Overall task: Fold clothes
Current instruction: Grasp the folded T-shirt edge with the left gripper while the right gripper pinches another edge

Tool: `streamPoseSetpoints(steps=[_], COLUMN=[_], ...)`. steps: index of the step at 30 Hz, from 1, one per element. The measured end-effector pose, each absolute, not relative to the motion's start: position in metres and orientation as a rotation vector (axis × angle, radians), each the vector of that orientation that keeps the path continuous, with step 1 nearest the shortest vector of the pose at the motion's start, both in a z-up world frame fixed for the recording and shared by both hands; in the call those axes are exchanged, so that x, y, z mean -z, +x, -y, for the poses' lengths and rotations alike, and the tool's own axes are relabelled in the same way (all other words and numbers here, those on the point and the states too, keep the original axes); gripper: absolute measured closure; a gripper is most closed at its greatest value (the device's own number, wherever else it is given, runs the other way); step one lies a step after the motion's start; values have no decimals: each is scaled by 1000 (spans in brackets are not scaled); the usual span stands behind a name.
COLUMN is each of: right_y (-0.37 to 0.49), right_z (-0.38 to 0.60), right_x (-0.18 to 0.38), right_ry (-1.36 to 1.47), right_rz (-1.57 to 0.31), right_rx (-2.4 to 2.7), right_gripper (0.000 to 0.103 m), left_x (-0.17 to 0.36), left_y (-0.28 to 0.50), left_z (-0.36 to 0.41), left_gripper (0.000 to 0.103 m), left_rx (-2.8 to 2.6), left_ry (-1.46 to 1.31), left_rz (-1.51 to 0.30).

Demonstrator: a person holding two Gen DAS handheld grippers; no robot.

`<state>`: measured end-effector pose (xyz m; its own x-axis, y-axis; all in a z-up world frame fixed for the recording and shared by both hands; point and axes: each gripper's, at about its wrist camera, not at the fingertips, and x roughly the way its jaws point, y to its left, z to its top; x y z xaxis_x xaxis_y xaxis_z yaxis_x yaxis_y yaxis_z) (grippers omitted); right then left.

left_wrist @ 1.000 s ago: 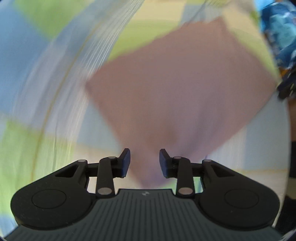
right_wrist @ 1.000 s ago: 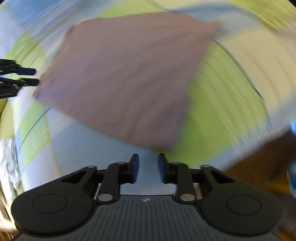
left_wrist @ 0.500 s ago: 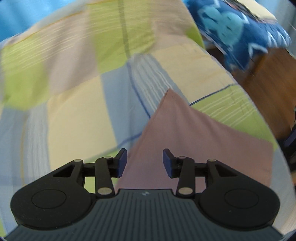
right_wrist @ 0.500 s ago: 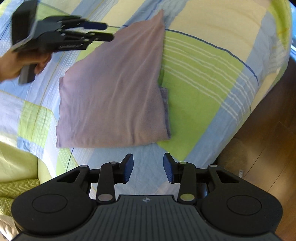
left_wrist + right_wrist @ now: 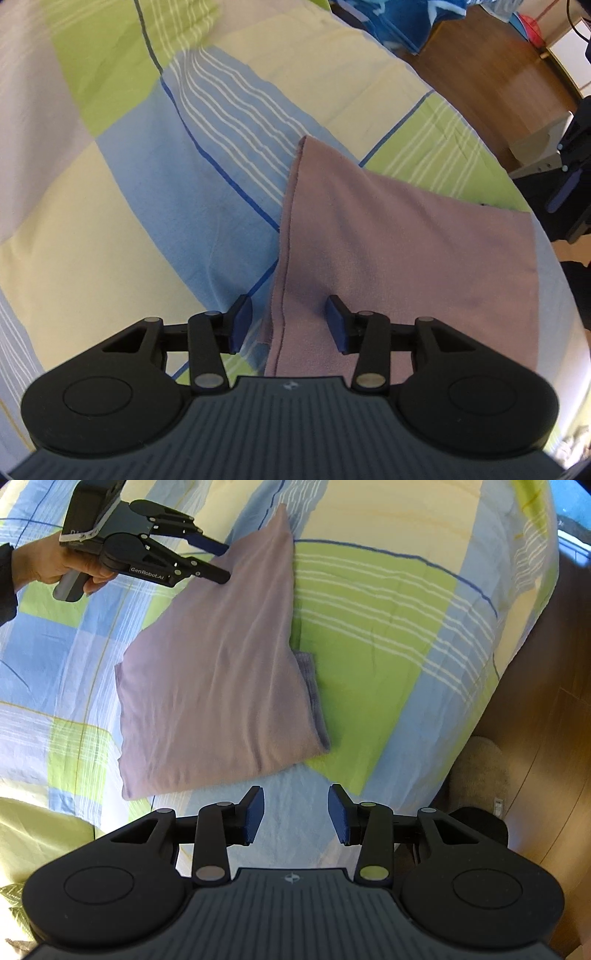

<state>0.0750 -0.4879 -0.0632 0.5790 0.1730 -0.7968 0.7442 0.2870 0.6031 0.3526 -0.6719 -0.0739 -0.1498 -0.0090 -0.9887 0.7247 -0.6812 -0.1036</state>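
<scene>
A folded mauve garment (image 5: 218,679) lies flat on the checked bedspread (image 5: 373,635). In the left wrist view the garment (image 5: 399,236) fills the right half, and its stitched left edge runs between the jaws. My left gripper (image 5: 288,325) is open over that near edge, with nothing clamped. From the right wrist view the left gripper (image 5: 223,563) hovers at the garment's far left side, held by a hand (image 5: 55,566). My right gripper (image 5: 295,816) is open above the bedspread, just short of the garment's near edge.
The bed edge drops to a wooden floor (image 5: 546,709) on the right, where a beige slipper (image 5: 480,771) lies. A blue patterned cloth (image 5: 399,18) sits at the far top of the left wrist view. A yellow-green pillow (image 5: 33,834) lies near left.
Both grippers have pulled back from the garment and opened wider. The views have gone from blurred to steady. The garment now lies folded and still on the bed.
</scene>
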Motion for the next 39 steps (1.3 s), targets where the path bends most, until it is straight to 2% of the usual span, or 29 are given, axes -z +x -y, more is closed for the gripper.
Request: streamPoseSetpoints(steps=[2,4,13,20,21,24,25,29,32,39], right_y=[75,75,59,72,71,61,58,59,67,93], right_z=[485,482,473,475,477,483,485,502,525,587], right_x=[66,71,97,106,108,118,120,103,65,-67], right_ry=[1270,1305,1498,1544,1556,1616,1632,1581,1447,931], right_rz=[-896,-871,-622,-511,-494,-465,-463,-502,-538,-553], right_rx=[471,474,661,611,618,645,646,611,568,430], right_gripper=[60,59,52,53,58,91,96,98,98,98], left_x=[73,71,66,61,61,61,60,52,28,-86], left_y=[350,347,359,362,361,360,361,366,381,435], left_z=[674,672,652,644,643,639,638,628,618,581], left_gripper=[87,97,100,100,100,100,100,101,101,101], left_rx=[1900,1918,1891,1865,1862,1851,1847,1821,1777,1638], left_ry=[1643,1663,1502,1444,1444,1429,1417,1346,1238,832], left_rz=[-816,-816,-819,-808,-797,-777,-775,-762,-748,-667])
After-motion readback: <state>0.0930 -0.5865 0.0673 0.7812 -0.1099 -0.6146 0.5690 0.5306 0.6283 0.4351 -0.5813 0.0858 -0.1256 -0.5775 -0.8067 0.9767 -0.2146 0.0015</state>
